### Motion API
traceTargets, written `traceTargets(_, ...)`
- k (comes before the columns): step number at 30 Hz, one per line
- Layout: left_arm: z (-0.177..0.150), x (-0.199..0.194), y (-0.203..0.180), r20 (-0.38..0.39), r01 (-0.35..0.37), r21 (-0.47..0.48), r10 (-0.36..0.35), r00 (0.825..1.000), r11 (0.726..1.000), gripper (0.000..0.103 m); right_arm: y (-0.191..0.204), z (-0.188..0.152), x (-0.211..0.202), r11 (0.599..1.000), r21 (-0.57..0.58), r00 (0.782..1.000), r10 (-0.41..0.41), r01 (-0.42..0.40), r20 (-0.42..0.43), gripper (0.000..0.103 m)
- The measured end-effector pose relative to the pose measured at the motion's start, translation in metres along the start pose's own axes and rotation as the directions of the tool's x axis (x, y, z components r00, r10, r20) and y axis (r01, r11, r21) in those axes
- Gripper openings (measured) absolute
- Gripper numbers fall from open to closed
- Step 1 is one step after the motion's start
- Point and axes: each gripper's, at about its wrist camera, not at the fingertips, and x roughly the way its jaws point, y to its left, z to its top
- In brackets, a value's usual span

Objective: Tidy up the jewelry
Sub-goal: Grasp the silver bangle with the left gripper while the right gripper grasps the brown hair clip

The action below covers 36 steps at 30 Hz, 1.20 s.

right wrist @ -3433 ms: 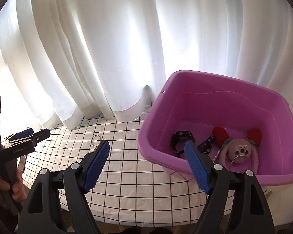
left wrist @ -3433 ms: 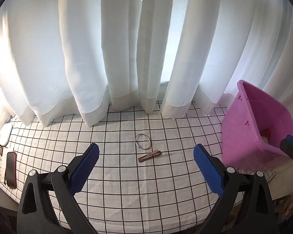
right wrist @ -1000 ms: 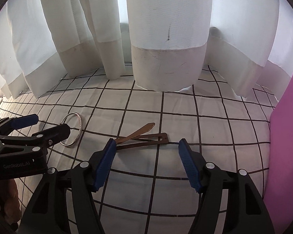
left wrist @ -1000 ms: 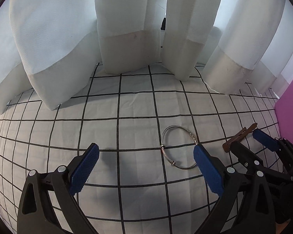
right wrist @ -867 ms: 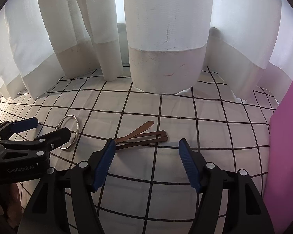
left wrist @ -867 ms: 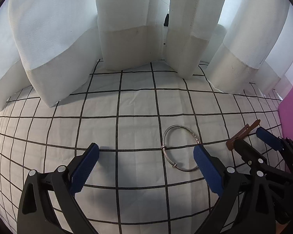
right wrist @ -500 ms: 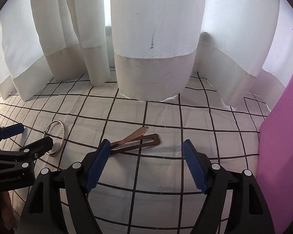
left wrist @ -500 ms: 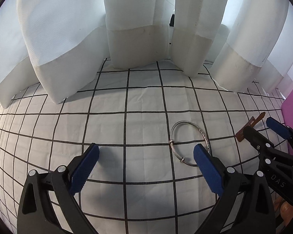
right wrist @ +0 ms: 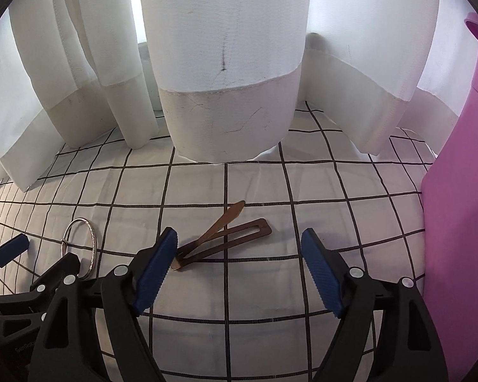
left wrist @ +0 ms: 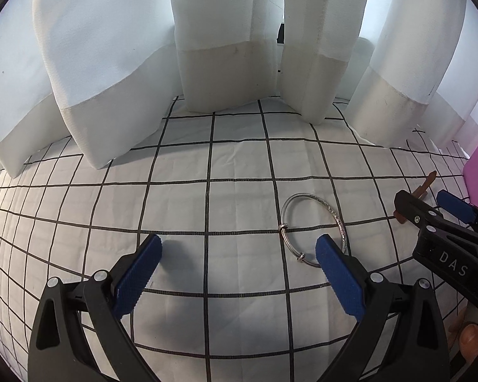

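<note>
Opening my right gripper (right wrist: 239, 251) over the brown hair clip (right wrist: 221, 235), nothing gripped yet. Next I lower and clench it. My left gripper (left wrist: 237, 256) hangs released beside the silver bangle (left wrist: 314, 227).

The tablecloth (left wrist: 239, 165) was white, ruled with a black grid. Beyond the fingers hung white curtains (right wrist: 223, 47) with cream hems. Both grippers were black with ribbed blue fingertips (right wrist: 153, 273). The bangle (left wrist: 314, 227) by the left gripper's right finger was silver, and the hair clip (right wrist: 226, 234) ahead of the right gripper's left finger was coppery brown. The basket (right wrist: 459, 191) right of the right gripper's fingers was pink.
</note>
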Motion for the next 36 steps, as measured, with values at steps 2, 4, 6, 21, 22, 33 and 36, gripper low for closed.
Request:
traceTargets(2, -0.001, 0.000, -0.001, 0.000, 0.001, -0.001, -0.001, 1.000, 1.000, 0.095, -0.002, -0.005, -0.004, 0.999, -0.017, 1.000, -0.027, 0.027, 0.013, 0.076)
traceTargets(4, 0.001, -0.001, 0.000, 0.000, 0.001, -0.002, -0.001, 1.000, 1.000, 0.095, 0.000, -0.016, -0.009, 0.998, -0.028, 0.998, -0.055, 0.056, 0.018, 0.076)
traceTargets(6, 0.003, 0.000, 0.001, 0.000, 0.000, -0.002, 0.000, 1.000, 1.000, 0.095, -0.007, -0.021, -0.012, 0.998, -0.011, 0.998, -0.059, 0.059, 0.011, 0.076)
traceTargets(21, 0.008, 0.003, -0.009, 0.016, -0.006, -0.012, 0.006, 1.000, 1.000, 0.095, -0.007, -0.019, 0.001, 0.998, 0.048, 0.999, -0.038, 0.037, 0.014, 0.075)
traceTargets(22, 0.008, 0.003, -0.013, 0.022, -0.003, 0.000, 0.003, 1.000, 1.000, 0.092, -0.005, -0.020, 0.001, 0.998, 0.049, 0.999, -0.036, 0.035, 0.015, 0.073)
traceTargets(33, 0.002, -0.012, -0.039, 0.074, 0.094, 0.074, -0.100, 0.992, 0.993, 0.006, -0.020, -0.024, -0.013, 0.998, 0.059, 0.999, 0.002, -0.004, 0.034, 0.011)
traceTargets(36, 0.002, -0.015, -0.025, 0.073, 0.136, 0.018, -0.137, 0.988, 0.991, 0.006, -0.027, -0.030, -0.019, 0.997, 0.067, 0.999, 0.026, -0.029, 0.045, 0.010)
